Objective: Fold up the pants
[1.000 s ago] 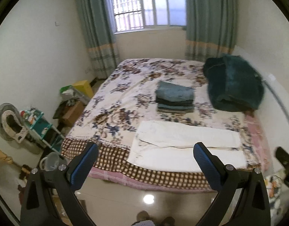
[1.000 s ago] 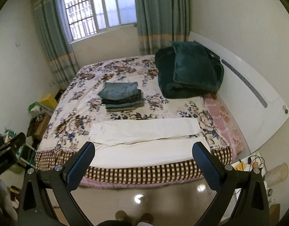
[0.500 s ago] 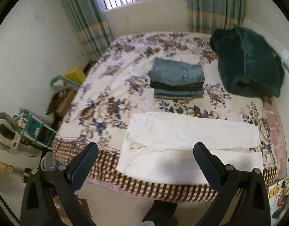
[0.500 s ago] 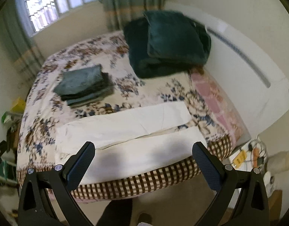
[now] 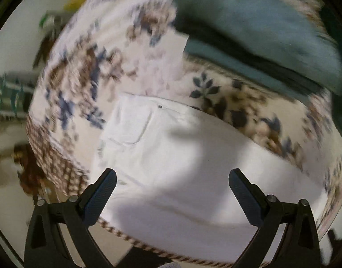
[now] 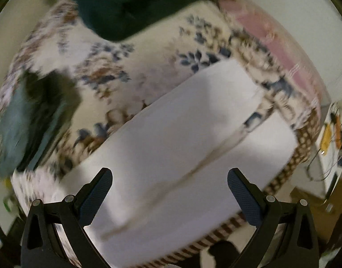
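White pants [image 5: 171, 156] lie flat along the near edge of the bed, legs side by side. The left wrist view shows the waist end with a back pocket and a rivet. The right wrist view shows the two legs [image 6: 182, 138] with the cuffs toward the upper right. My left gripper [image 5: 172, 187] is open and empty, just above the waist part. My right gripper [image 6: 169, 185] is open and empty, just above the legs. Both views are blurred by motion.
The floral bedspread [image 5: 86, 71] has a checked border at the near edge [image 6: 304, 138]. A stack of folded jeans [image 5: 260, 40] lies behind the pants, also in the right wrist view [image 6: 32, 120]. A dark green blanket [image 6: 137, 6] lies further back. Cables lie at the right [image 6: 336, 134].
Both grippers have dropped down and forward from a standing view of the room to close above the white pants. Both stay open.
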Demonstrator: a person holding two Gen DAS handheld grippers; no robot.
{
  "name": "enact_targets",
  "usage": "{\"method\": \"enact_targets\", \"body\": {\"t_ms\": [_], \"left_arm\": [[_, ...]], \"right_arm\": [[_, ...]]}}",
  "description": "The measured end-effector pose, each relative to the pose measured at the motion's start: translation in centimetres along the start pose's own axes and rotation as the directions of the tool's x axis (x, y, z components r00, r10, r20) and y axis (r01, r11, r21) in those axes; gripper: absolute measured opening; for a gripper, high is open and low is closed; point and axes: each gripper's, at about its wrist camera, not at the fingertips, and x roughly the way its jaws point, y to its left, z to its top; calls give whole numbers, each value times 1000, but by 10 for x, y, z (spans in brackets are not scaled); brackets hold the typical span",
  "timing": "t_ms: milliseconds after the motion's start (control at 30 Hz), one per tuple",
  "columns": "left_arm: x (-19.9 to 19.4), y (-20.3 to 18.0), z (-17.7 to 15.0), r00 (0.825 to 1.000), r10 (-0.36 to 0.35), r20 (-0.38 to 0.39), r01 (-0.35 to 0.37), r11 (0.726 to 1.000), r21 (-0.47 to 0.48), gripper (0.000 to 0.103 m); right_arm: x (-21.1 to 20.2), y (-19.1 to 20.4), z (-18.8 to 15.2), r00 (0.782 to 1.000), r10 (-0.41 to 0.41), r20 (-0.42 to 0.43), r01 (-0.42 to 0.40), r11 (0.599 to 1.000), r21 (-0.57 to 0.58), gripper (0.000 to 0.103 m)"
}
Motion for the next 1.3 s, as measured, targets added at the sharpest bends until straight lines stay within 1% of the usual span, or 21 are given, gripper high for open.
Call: {"method": "enact_targets", "body": {"t_ms": [167,233,367,467,500,600,633,667,700,733,800,867,900,933,967,1033,1133,1200,1233,1267,1300], "left_arm": [[82,-11,65,990,17,-136,-37,989,-143,103],[106,-17,79,984,19,-177,-51,982,-180,103],[136,-39,87,968,-25,-250,-32,975,-221,103],[151,-55,85,959,-17,-283,-50,972,-229,103],[155,-59,83,958,1,-286,-69,971,-228,99],[152,-64,78,966,35,-256,-96,968,-231,73],[146,-65,76,973,29,-230,-83,970,-228,47],[138,-65,74,980,19,-198,-63,974,-217,31],[130,-66,70,983,25,-179,-61,978,-201,22],[121,-68,66,986,11,-164,-43,980,-192,18],[105,-66,58,990,-18,-139,-10,980,-198,14],[86,-61,49,993,-54,-108,30,977,-212,13],[76,-60,43,993,-67,-95,46,976,-213,12],[65,-58,37,994,-81,-76,63,974,-216,12],[55,-57,31,994,-91,-59,77,974,-215,12],[32,-58,18,994,-103,-24,96,976,-198,11],[7,-63,-1,994,-112,14,113,977,-182,11],[-6,-68,-11,992,-122,35,126,975,-181,11],[-3,-63,-12,991,-125,43,131,975,-177,11],[-5,-62,-14,990,-131,53,138,974,-178,11],[-7,-59,-18,989,-133,61,142,974,-176,11]], "right_arm": [[90,-8,37,993,-45,-105,58,990,126,103],[116,-13,52,991,-55,-125,76,983,166,103],[157,-16,76,984,-99,-146,128,971,204,103],[179,-16,89,980,-113,-165,150,961,231,103],[185,-16,92,978,-116,-173,156,959,238,103],[201,-18,95,971,-128,-199,178,950,256,103],[204,-19,95,970,-122,-210,177,948,266,100],[207,-21,94,970,-113,-216,172,946,276,96],[209,-24,92,970,-104,-222,166,945,283,92],[211,-27,91,969,-91,-228,157,944,289,81],[215,-34,87,970,-77,-232,147,942,301,60],[213,-40,81,974,-53,-222,124,940,317,23],[211,-43,77,976,-36,-215,107,939,326,16],[207,-46,75,978,-25,-207,95,938,333,2],[201,-50,71,981,-26,-193,91,936,340,0],[190,-57,64,986,6,-169,53,938,343,0],[179,-65,63,981,142,-130,-77,909,410,5],[178,-61,72,973,206,-107,-140,888,438,38],[181,-53,76,971,219,-99,-154,884,441,60],[187,-48,80,969,223,-102,-158,885,437,67],[196,-40,89,968,215,-132,-141,896,420,67]]}}
